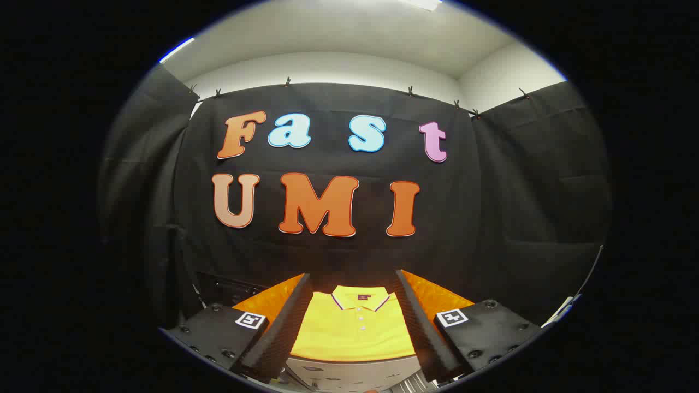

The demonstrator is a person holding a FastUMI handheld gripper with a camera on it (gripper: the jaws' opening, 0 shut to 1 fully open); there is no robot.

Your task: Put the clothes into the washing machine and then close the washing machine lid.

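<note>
Black cloth walls close in the booth around an orange table point(437, 297). Nearest, the gripper point(352, 327) hangs with fingers spread wide, pinching nothing. Between and just beyond them a folded yellow polo shirt point(354, 330) lies flat, collar on its far side.

The gripper point(354, 333) is held with its two black fingers point(278, 327) spread apart and touching nothing. Between them, just ahead, lies a yellow polo shirt point(354, 330), folded flat with the collar on its far side. The shirt rests on an orange surface point(437, 297). A grey surface point(349, 374) is just in front of the shirt.
</note>
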